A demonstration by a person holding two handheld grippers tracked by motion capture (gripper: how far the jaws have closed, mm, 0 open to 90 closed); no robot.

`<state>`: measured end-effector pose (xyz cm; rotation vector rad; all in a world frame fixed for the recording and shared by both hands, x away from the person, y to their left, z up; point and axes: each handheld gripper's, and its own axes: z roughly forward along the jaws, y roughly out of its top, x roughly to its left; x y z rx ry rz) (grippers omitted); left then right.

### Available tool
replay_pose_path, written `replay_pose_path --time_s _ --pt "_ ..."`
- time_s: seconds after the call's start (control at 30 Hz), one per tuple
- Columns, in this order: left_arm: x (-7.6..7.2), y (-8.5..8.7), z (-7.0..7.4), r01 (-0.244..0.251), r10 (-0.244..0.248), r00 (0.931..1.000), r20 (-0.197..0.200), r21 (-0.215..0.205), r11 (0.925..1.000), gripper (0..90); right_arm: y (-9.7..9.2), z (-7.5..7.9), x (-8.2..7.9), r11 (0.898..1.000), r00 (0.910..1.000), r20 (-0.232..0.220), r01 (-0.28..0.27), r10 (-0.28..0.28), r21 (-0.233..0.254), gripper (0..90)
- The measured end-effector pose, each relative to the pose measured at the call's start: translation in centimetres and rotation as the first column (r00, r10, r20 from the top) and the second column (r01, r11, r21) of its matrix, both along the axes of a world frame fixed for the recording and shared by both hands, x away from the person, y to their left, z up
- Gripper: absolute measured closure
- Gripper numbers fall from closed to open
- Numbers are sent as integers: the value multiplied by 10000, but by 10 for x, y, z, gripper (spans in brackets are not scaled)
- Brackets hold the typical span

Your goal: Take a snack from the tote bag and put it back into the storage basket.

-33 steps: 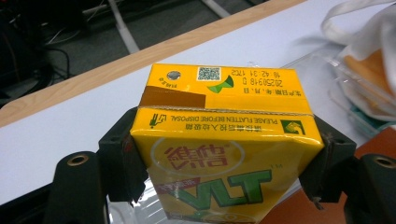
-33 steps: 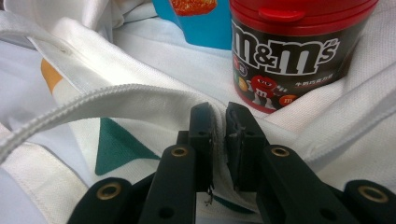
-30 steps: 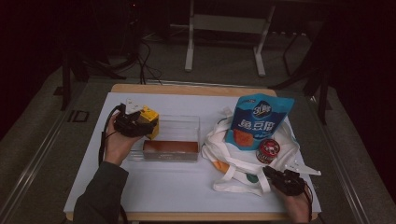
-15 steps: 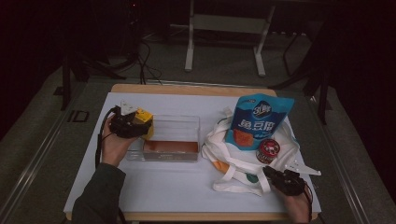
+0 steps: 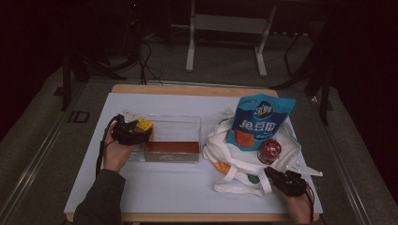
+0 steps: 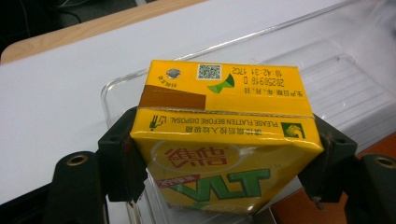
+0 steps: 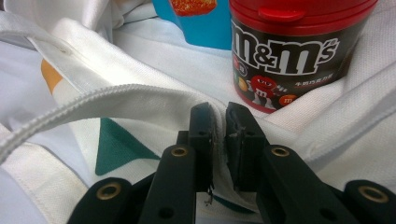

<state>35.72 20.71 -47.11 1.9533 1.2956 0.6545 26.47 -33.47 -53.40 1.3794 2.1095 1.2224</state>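
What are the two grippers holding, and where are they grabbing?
The left gripper squeezes the yellow juice box by its two narrow sides. The right gripper pinches a fold of the white cloth bag.

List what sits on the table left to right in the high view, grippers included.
left gripper shut on the yellow drink carton → clear plastic bin → white tote bag → blue snack pouch → right gripper, jaws pinching the bag's fabric at the near edge.
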Motion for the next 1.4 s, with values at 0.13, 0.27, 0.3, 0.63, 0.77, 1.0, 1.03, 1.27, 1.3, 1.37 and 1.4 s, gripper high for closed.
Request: replay_pose_path --time_s 0.13,0.27,0.3,0.63,0.77,1.0,1.03,1.27,1.3,1.37,1.4 --pt "-5 5 -1 24 -26 9998 -203 -100 9999 280 0 0 0 10000 10000 3 9 -9 -8 808" --pt "-8 6 -1 -105 100 9996 -281 -195 9998 279 1 0 0 10000 10000 4 20 -20 -22 804" --pt "-9 6 -1 -108 104 9995 -305 -155 9998 277 1 0 0 10000 10000 13 25 -25 -19 804" --pt "-20 7 3 77 -80 9986 -531 -54 10000 255 0 0 0 10000 10000 1 28 -28 -6 804" --pt "-22 7 3 -36 41 9980 -624 80 10000 255 1 0 0 10000 10000 6 32 -32 -13 803" --pt "-22 10 3 145 -151 9982 -575 -94 9999 232 1 0 0 10000 10000 3 32 -32 -9 803" --pt "-22 9 2 156 -161 9982 -574 -105 9998 217 1 0 0 10000 10000 7 32 -32 -11 802" --pt "-22 5 1 152 -141 9985 -534 192 9997 144 1 0 0 10000 10000 1 29 -29 -1 802" --pt "-21 5 1 158 -146 9985 -530 222 9996 140 0 0 0 10000 10000 -2 28 -28 3 802" --pt "-21 4 1 137 -128 9986 -509 173 9998 119 0 0 0 10000 10000 -7 28 -28 12 802" --pt "-21 5 2 143 -137 9988 -480 110 9998 109 0 0 0 10000 10000 -8 27 -27 12 802"
